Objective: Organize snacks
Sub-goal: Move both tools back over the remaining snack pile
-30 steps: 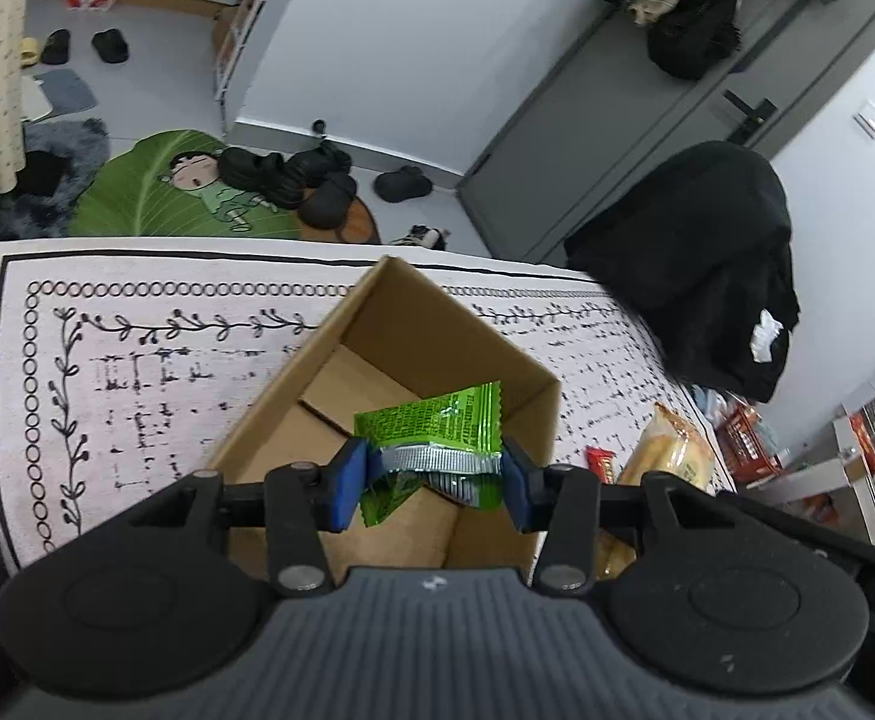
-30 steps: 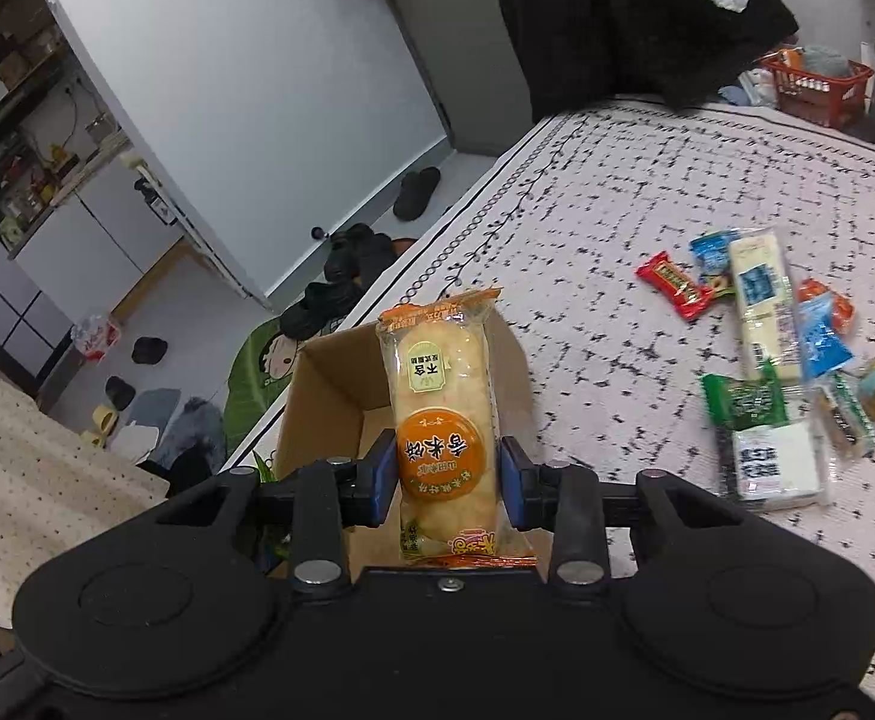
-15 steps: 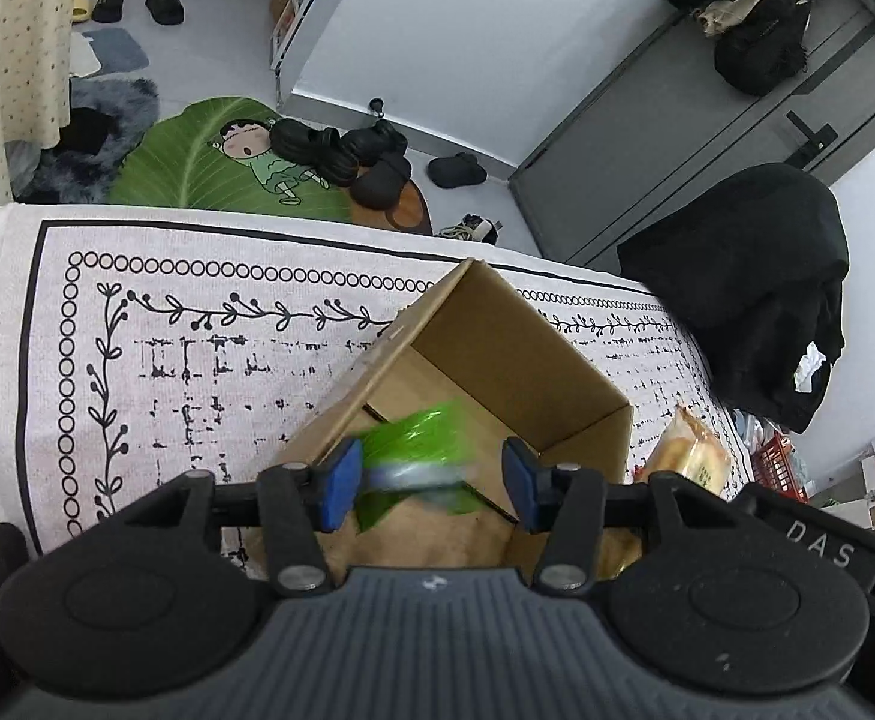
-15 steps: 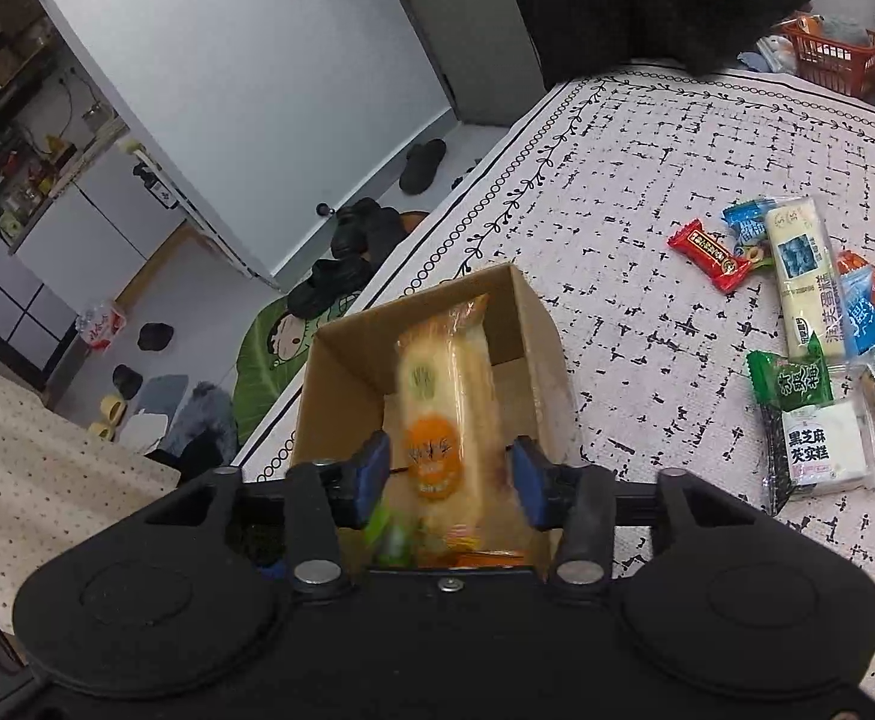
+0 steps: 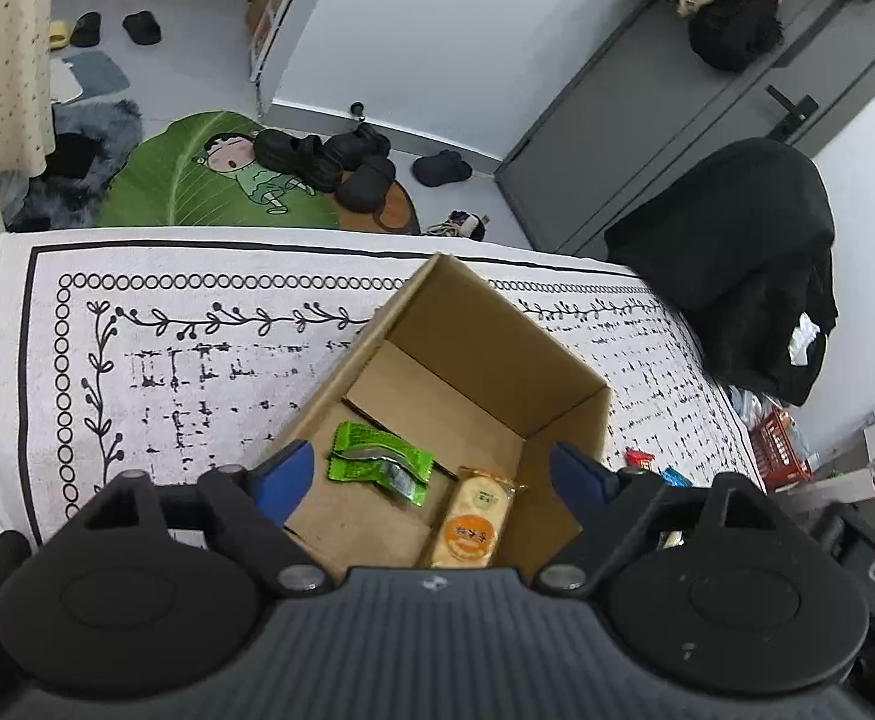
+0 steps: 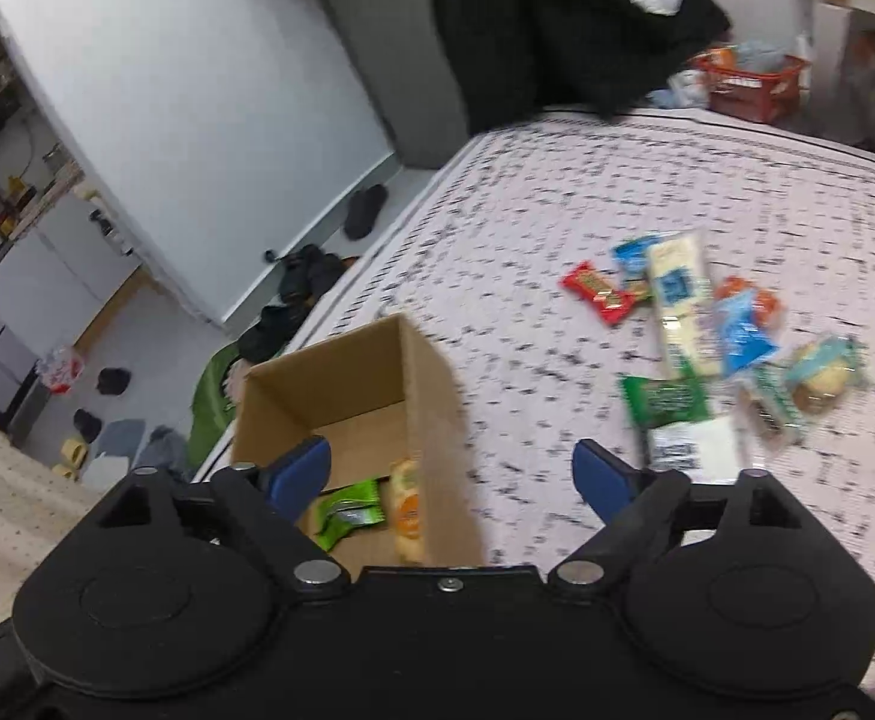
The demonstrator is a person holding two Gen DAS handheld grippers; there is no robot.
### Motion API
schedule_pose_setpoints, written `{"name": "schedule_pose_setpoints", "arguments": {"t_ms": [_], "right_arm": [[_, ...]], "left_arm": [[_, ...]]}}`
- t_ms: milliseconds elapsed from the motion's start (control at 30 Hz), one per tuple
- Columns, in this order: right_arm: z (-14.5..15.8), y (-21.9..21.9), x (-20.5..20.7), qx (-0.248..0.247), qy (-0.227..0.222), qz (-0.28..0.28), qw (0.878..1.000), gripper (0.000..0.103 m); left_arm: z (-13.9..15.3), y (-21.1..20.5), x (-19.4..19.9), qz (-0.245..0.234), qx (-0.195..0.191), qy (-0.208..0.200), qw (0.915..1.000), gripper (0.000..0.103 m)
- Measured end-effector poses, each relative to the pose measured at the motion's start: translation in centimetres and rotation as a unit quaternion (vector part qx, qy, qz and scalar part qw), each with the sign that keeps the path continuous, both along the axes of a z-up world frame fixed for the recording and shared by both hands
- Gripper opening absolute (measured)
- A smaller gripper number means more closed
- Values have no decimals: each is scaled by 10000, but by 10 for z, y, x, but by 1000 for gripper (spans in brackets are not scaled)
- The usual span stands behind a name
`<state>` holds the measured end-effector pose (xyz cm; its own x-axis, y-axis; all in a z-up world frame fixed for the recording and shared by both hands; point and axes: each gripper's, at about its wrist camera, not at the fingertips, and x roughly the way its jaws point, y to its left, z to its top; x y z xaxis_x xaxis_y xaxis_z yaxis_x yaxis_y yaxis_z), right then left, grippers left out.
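Observation:
An open cardboard box [image 5: 497, 330] stands on the patterned tablecloth [image 5: 197, 360]; it also shows in the right wrist view [image 6: 431, 396]. Inside lie a green snack packet [image 5: 380, 462] and a yellow bread pack with an orange label [image 5: 473, 525]; both show in the right wrist view, the packet [image 6: 347, 513] and the bread [image 6: 407, 510]. My left gripper [image 5: 434, 474] is open and empty above the box. My right gripper [image 6: 452, 477] is open and empty over the box's right wall. Several loose snacks [image 6: 683, 312] lie on the cloth to the right.
Loose snacks include a red bar [image 6: 596, 291], a blue pack [image 6: 743, 330] and a green-and-white pack [image 6: 668, 405]. A black jacket [image 5: 737, 252] hangs past the table's far right. Shoes and a green mat [image 5: 197, 174] lie on the floor beyond the far edge.
Both grippers opened and let go: the green packet and the bread pack dropped into the box. Both grippers lifted back; the right wrist view is turning right, toward the loose snacks.

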<state>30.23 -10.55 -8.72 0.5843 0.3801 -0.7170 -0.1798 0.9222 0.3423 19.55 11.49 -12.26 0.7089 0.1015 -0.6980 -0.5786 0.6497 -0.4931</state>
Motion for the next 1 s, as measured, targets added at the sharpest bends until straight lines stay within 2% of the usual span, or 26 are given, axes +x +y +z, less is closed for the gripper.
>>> {"name": "schedule_pose_setpoints", "arguments": {"t_ms": [100,300,533,700,833,1000], "right_arm": [[1,-17,-4,-23,-37,-132,9999,94],[2,-46,-12,-52,-153,-291,9994,98],[3,-80,-17,-42,-209,-457,9987,99],[2,-98,-20,-373,-389,-616,9966,103],[-2,-113,-20,-481,-397,-699,9956,103],[-9,-132,-16,-425,-304,-759,9957,103]], "left_arm": [[5,-10,4,-128,298,102,9994,89],[11,-28,5,-374,445,-57,9983,103],[19,-58,8,-737,800,-182,9939,103],[21,-77,9,-970,1018,-281,9897,103],[22,-91,10,-1220,987,-371,9869,103],[23,-108,14,-1440,1130,-344,9825,103]]}}
